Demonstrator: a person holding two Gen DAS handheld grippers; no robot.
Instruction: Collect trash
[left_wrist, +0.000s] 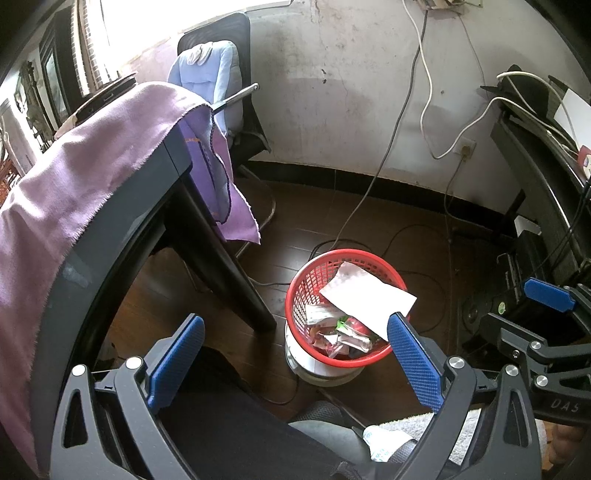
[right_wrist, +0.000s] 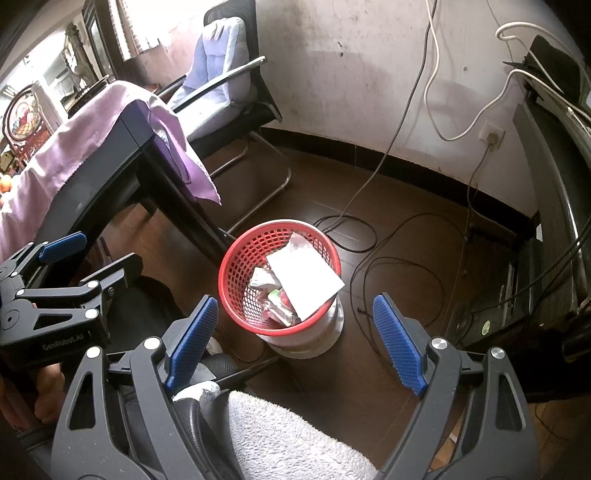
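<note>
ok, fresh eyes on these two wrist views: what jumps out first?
The red mesh basket on the dark floor, centre frame, with a big white paper sheet leaning on its rim over crumpled wrappers. Next, the purple cloth draped over the dark table at left. Both the left gripper and the right gripper are open and empty, above and short of the basket.

basket (left_wrist: 304, 284) on floor (left_wrist: 369, 229), right of table (left_wrist: 122, 221).
</note>
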